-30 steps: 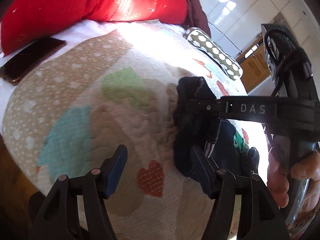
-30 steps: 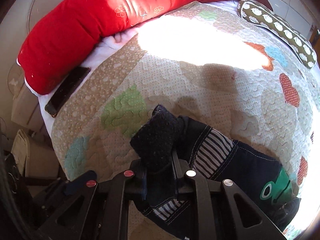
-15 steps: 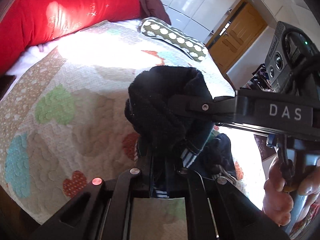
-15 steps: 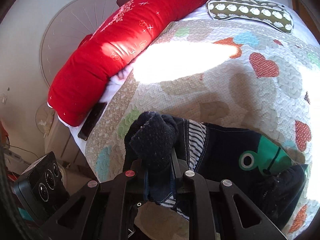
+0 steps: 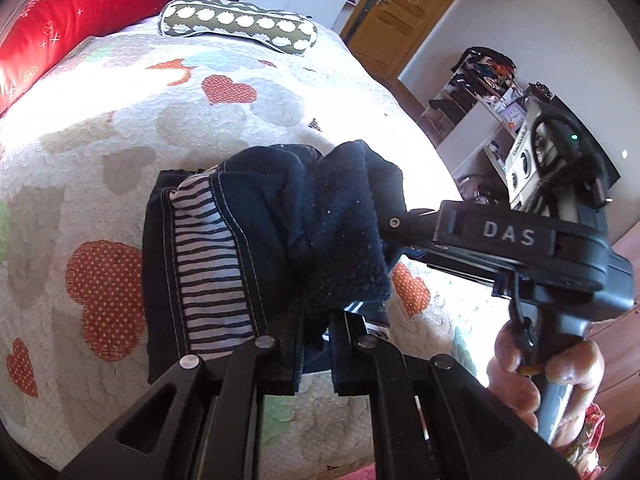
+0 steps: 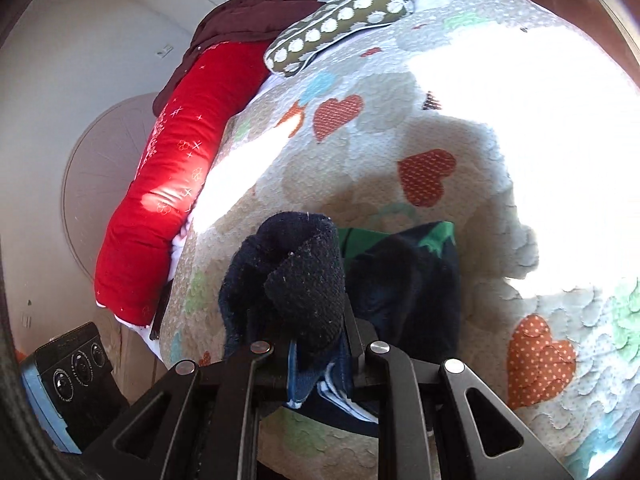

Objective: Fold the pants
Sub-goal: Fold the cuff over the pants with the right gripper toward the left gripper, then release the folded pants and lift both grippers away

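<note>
The dark navy pants with a striped lining and a green print hang bunched above the heart-patterned quilt. My left gripper is shut on the waistband edge. My right gripper is shut on the dark ribbed cuff end of the pants. It also shows in the left wrist view, coming in from the right and clamped on the same bunch of cloth. The rest of the pants drape down onto the quilt.
A red bolster pillow and a green dotted cushion lie at the far edge of the bed. A phone lies beside the red pillow. A wooden door and shelves stand beyond the bed.
My left gripper went from open to shut on the pants beside the right gripper. Both grippers have lifted the cloth and swung it toward the cushion side of the bed.
</note>
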`<state>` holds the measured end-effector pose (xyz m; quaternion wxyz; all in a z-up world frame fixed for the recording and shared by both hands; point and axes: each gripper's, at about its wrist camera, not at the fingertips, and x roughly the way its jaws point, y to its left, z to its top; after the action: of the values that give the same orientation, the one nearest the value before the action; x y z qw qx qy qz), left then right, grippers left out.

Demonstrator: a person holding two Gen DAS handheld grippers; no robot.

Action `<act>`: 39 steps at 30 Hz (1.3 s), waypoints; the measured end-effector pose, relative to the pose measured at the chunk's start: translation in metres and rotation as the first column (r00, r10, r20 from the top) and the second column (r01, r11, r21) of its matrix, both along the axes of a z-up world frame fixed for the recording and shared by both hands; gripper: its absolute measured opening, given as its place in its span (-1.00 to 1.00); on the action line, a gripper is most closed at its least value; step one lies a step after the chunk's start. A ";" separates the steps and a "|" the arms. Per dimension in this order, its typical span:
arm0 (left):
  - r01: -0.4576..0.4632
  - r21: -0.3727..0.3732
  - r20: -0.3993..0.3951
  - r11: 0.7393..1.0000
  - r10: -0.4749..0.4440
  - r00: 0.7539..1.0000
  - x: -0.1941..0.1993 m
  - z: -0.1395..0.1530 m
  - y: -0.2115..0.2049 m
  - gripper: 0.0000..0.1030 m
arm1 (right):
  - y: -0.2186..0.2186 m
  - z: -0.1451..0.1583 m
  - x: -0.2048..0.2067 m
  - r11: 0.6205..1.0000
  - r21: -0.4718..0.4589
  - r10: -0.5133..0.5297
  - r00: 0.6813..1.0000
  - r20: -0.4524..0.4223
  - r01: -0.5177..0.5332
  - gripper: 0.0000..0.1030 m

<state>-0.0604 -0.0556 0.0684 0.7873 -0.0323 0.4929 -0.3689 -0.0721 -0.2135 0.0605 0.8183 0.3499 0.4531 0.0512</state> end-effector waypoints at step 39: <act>-0.341 0.083 0.351 0.936 0.293 0.889 -0.010 0.027 0.066 0.36 | -0.029 -0.008 -0.056 0.971 -0.067 -0.225 0.971 0.083 0.231 -0.35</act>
<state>-0.0700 0.0105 0.0954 0.9092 0.0068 0.3656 -0.1992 -0.1277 -0.2422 0.0529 0.8479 0.3662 0.3804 -0.0475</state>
